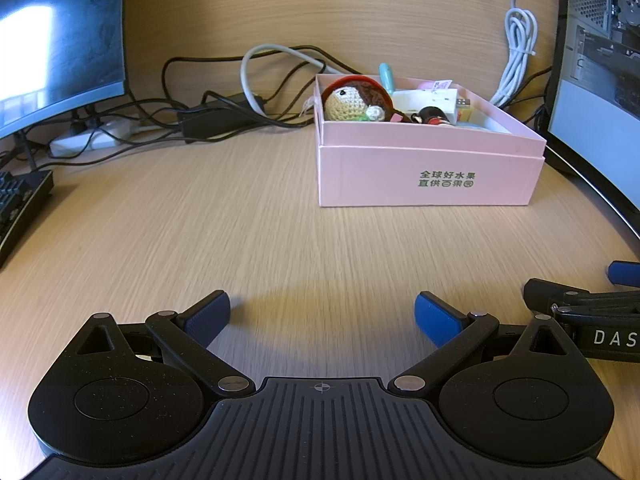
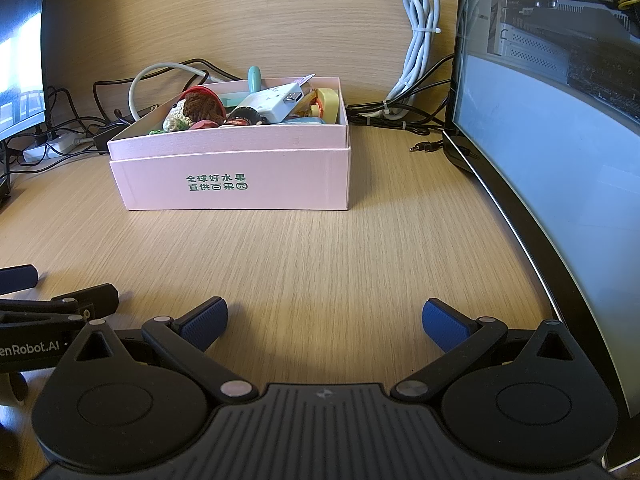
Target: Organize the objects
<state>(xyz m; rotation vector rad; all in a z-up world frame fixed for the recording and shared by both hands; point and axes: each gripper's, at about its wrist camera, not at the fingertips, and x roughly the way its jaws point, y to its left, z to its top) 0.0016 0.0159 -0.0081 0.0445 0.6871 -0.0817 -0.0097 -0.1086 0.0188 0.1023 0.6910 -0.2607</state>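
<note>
Wooden desk (image 1: 200,220) filled most of both frames, grain running left to right; a dark monitor (image 1: 60,32) stood at upper left of the left wrist view, and a second, larger screen (image 2: 560,160) ran down the right edge of the right wrist view. Pink cardboard box (image 2: 240,176), green Chinese print on its front wall, sat open on the desk, right of centre in the left view and left of centre in the right view, well apart from both tools. Box held a heap of small items: crocheted doll head (image 1: 352,104) with brown hair and red hat at the left end; white USB adapter (image 2: 276,100) near the middle; teal handle (image 2: 255,78) sticking up at the back wall; yellow piece (image 2: 328,102) at the right end. Black cables (image 1: 208,120) and a white power strip (image 1: 88,140) lay behind the box to the left; a bundled white cable (image 2: 420,32) hung at upper right. Left gripper (image 1: 322,316), bottom of frame: blue pads spread wide, holding nothing; right gripper (image 2: 325,322) likewise spread wide, holding nothing, both low over bare desk.
</note>
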